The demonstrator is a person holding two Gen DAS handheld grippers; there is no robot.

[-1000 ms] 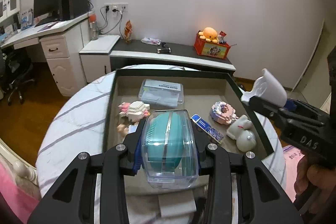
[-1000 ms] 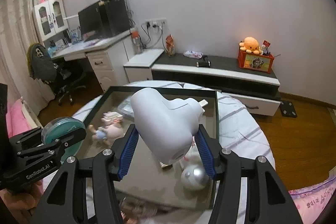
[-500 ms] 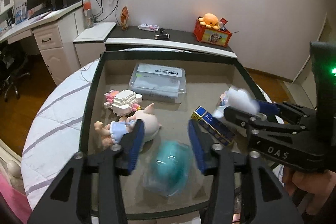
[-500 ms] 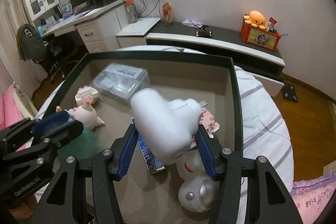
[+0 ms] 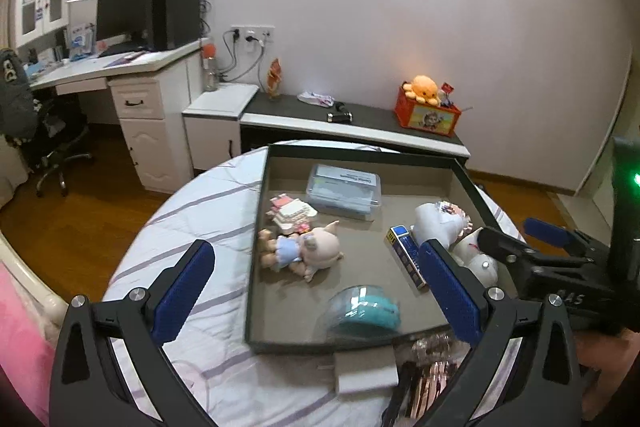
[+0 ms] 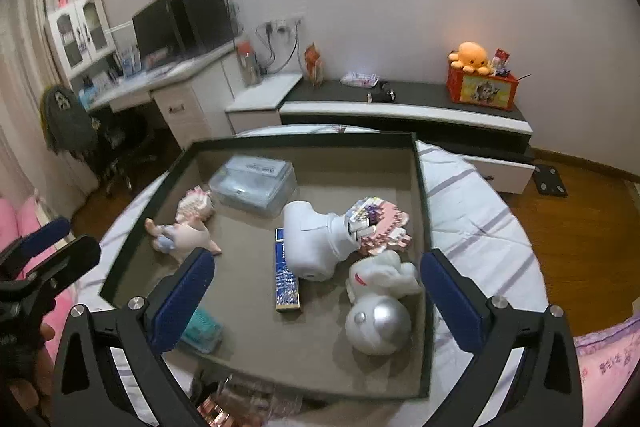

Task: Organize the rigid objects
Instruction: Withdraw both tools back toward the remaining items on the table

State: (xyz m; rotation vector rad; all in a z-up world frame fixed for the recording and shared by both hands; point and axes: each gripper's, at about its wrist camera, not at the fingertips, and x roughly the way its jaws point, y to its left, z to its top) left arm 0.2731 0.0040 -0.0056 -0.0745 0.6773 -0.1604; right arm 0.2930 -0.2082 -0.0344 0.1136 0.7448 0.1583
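A dark-rimmed tray (image 5: 256, 267) sits on the striped round bed. A teal item in a clear case (image 5: 364, 309) lies near the tray's front edge, below my left gripper (image 5: 316, 291). That gripper's jaws are opening wide and grip nothing. The white device (image 6: 316, 239) lies in the tray's middle, resting against a pink block model (image 6: 380, 227). Above it my right gripper (image 6: 316, 295) is also opening, and its pads touch nothing. Each gripper shows in the other's view: the right gripper (image 5: 510, 231) and the left gripper (image 6: 60, 241).
The tray also holds a clear plastic box (image 5: 344, 195), a pig doll (image 5: 308, 251), a white-and-pink block figure (image 5: 290, 213), a blue carton (image 5: 406, 259) and a white round toy (image 6: 378, 303). A small white box (image 5: 364, 371) and a shiny packet (image 5: 432, 351) lie before the tray.
Both grippers let go and spread wide. The teal case dropped from the left one into the tray; the white device left the right one and now lies in the tray.
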